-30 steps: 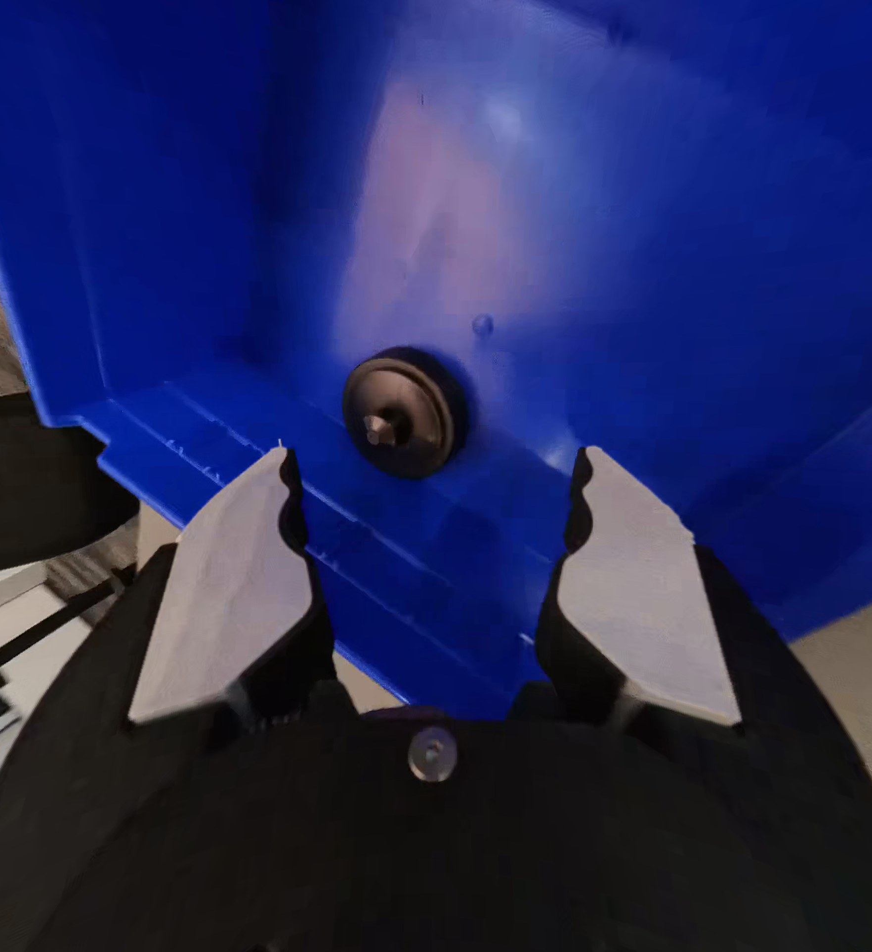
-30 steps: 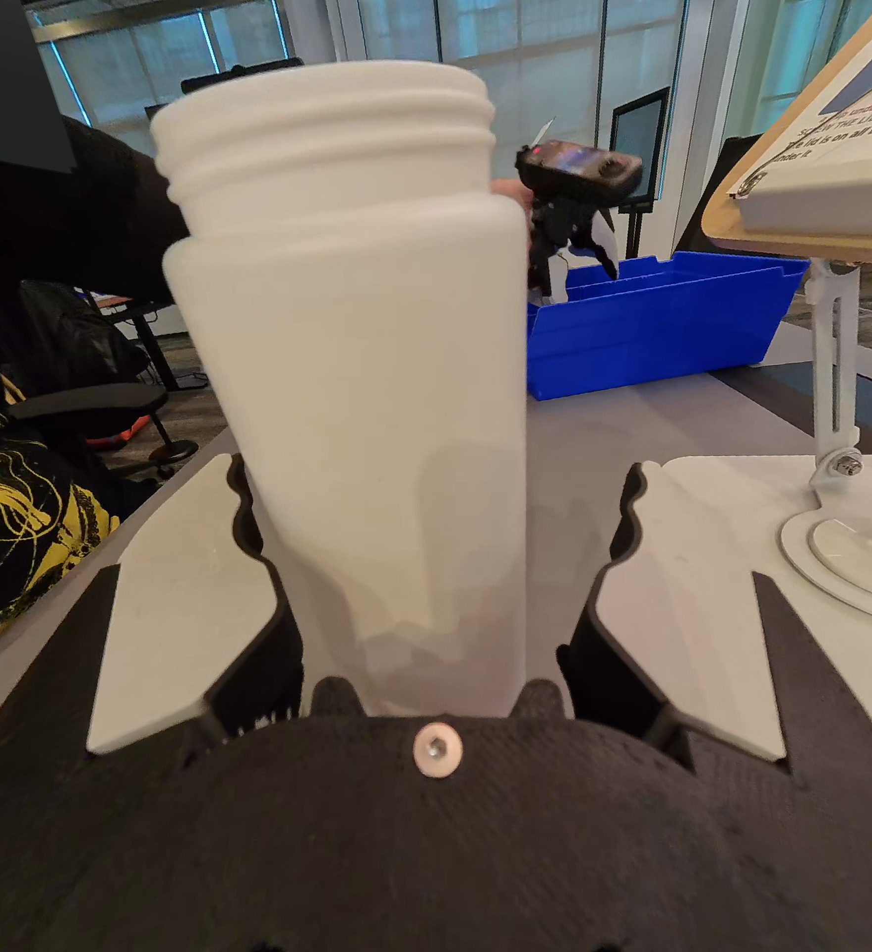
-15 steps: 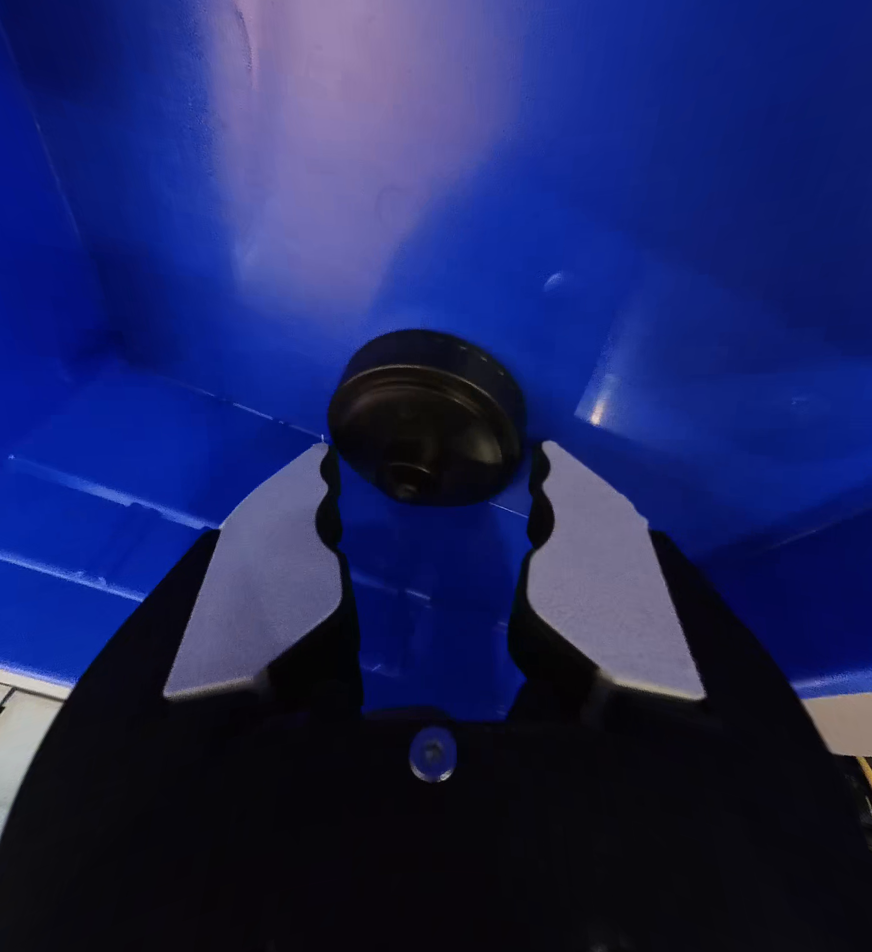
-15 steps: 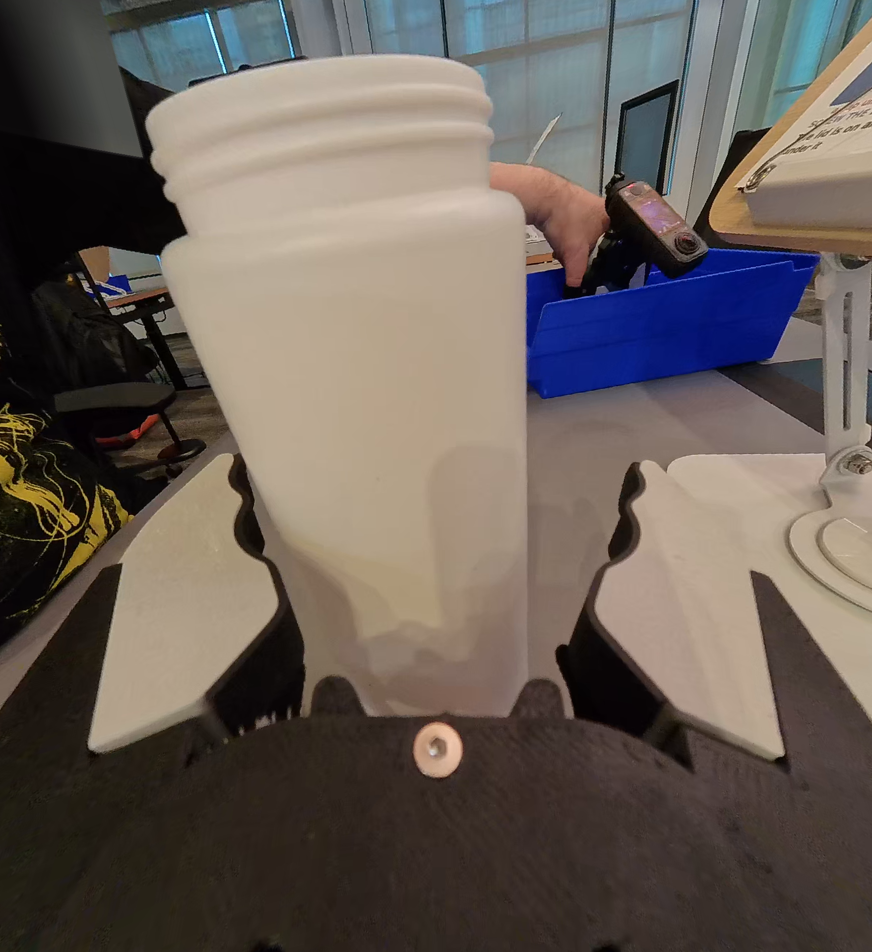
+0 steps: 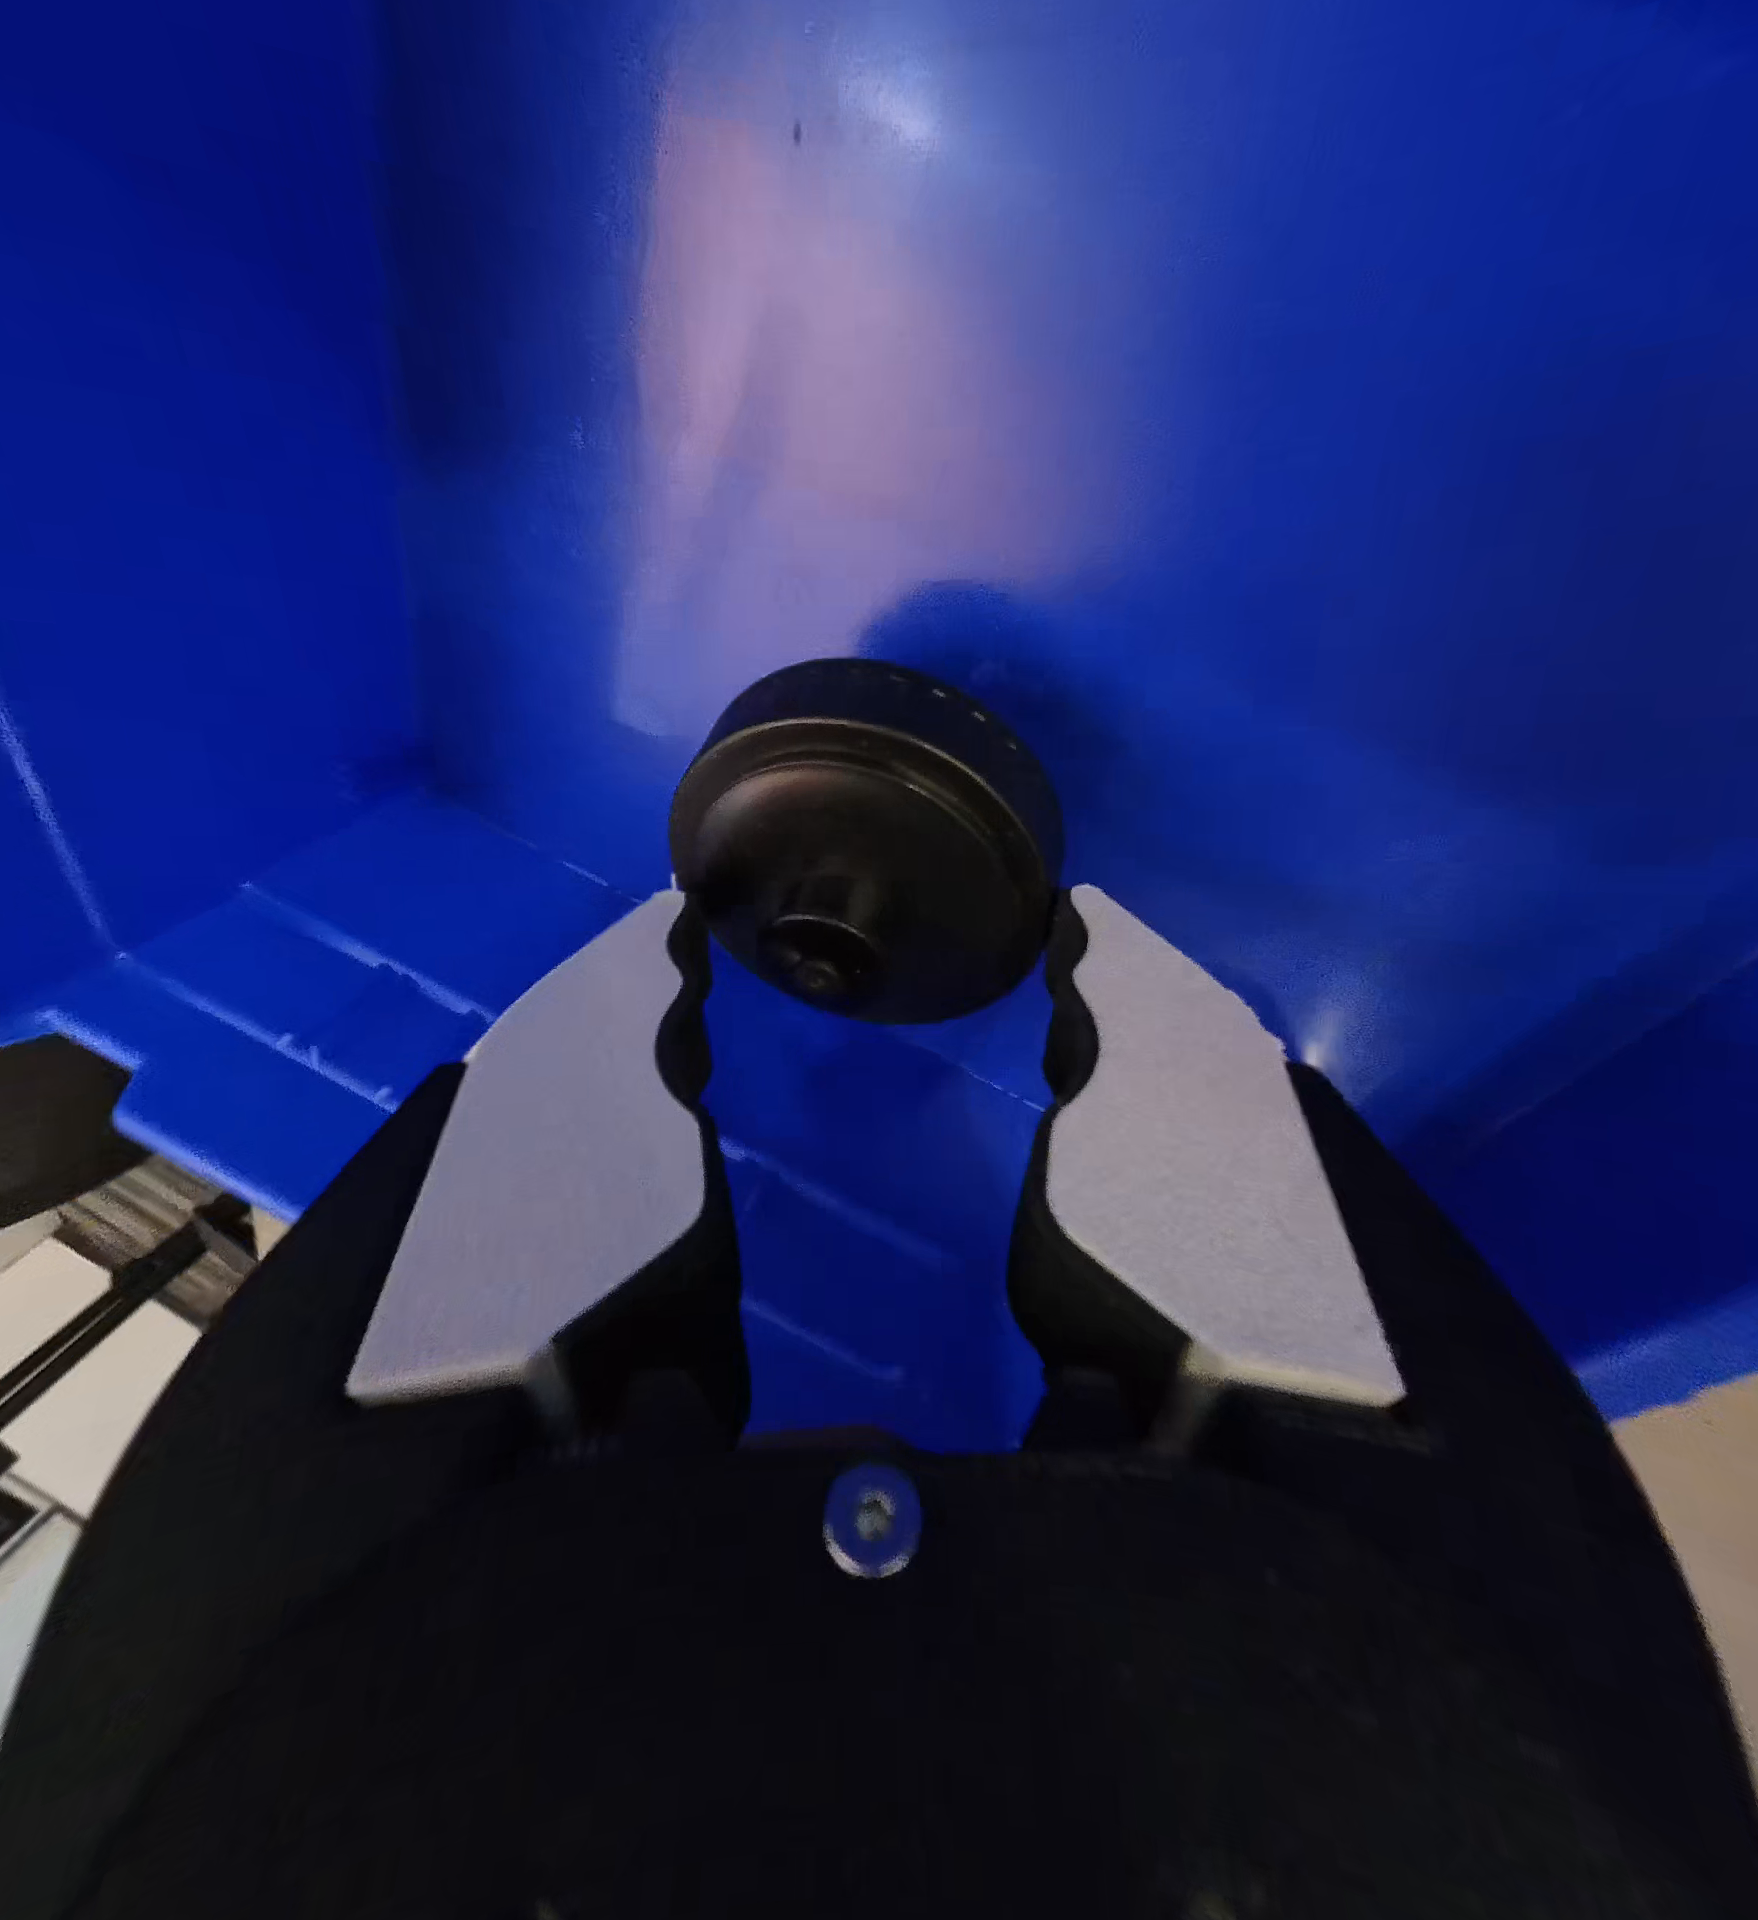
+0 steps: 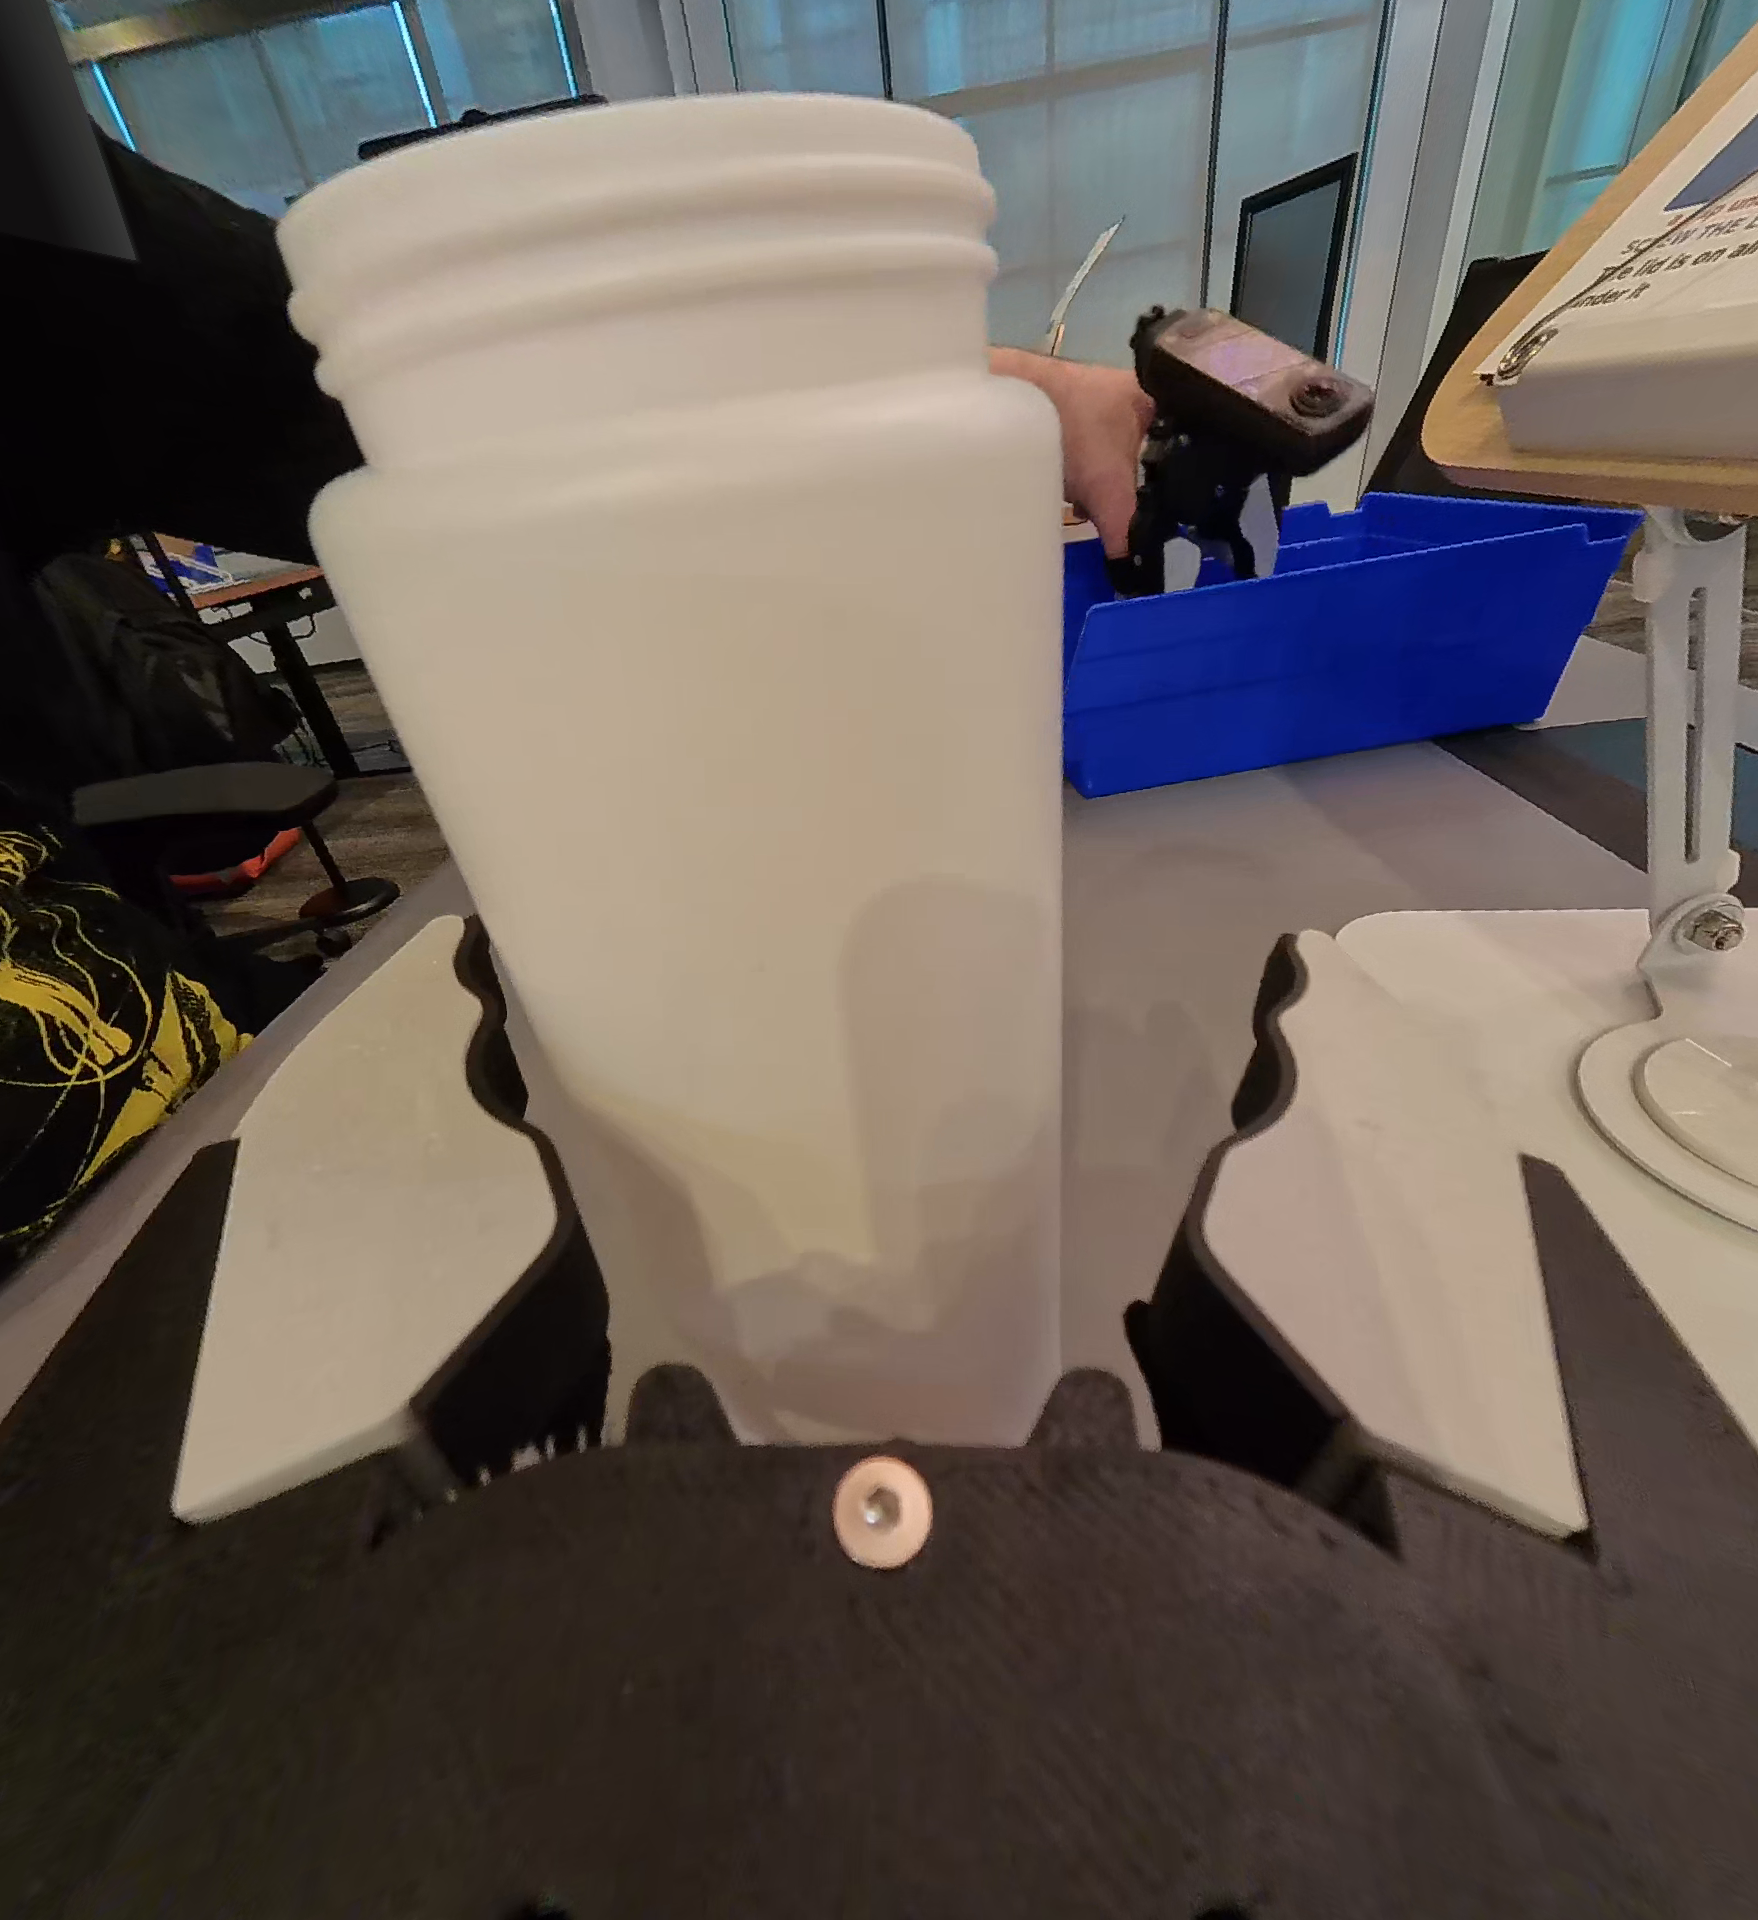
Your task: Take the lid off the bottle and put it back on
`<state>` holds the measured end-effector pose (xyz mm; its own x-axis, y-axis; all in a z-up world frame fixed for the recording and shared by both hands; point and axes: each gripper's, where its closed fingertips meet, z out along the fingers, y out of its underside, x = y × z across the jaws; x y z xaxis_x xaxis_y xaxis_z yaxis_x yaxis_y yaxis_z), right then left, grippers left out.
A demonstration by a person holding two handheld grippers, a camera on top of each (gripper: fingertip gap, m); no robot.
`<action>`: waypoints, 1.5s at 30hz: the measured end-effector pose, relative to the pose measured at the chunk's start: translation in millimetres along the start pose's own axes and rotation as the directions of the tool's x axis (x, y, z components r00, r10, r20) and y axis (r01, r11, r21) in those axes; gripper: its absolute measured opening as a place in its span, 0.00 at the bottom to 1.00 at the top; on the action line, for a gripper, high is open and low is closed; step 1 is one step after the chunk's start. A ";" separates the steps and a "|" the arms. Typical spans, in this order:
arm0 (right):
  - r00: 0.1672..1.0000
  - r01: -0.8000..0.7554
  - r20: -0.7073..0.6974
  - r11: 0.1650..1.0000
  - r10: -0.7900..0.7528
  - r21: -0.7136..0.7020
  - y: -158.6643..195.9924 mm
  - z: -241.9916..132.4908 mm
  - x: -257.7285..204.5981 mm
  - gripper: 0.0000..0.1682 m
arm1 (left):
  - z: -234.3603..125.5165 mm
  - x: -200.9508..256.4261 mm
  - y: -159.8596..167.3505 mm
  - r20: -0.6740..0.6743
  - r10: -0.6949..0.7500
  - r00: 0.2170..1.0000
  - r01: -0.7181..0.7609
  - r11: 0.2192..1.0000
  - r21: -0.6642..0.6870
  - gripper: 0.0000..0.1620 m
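Though tilted, left claw (image 5: pixel 875 920) astride lid (image 5: pixel 854 821)

The left gripper (image 5: pixel 870 914) points steeply down with its jaws partly closed, while the right gripper (image 6: pixel 880 987) lies level with its jaws spread wide.

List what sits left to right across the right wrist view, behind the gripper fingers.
Office chair → white bottle, lid off → person's hand → left gripper reaching into the bin → blue bin → white stand carrying a tilted board.
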<state>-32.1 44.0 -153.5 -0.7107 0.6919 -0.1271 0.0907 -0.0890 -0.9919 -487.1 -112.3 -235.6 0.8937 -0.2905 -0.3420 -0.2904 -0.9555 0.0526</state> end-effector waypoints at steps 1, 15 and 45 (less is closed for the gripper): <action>1.000 0.003 -0.001 1.000 -0.003 -0.004 0.3 0.1 -0.5 0.79 | -7.6 3.7 -2.5 0.017 -0.001 1.000 0.001 1.000 0.026 0.39; 0.979 0.110 -0.164 0.991 -0.122 -0.081 -26.2 -20.7 4.4 0.82 | -95.9 60.8 -29.5 0.252 -0.013 0.968 -0.059 0.959 0.276 0.39; 0.977 -0.027 -0.212 1.000 0.023 -0.016 -148.0 82.3 -90.3 0.14 | -361.9 287.9 -180.8 0.729 -0.017 0.684 -0.564 0.622 0.543 0.38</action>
<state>-38.7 -64.3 4.9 -0.5444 0.8258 -0.1470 0.1209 -0.0961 -0.9880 -53.6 -42.2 -4.0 0.3666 -0.1442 -0.9191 -0.8705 -0.4020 -0.2841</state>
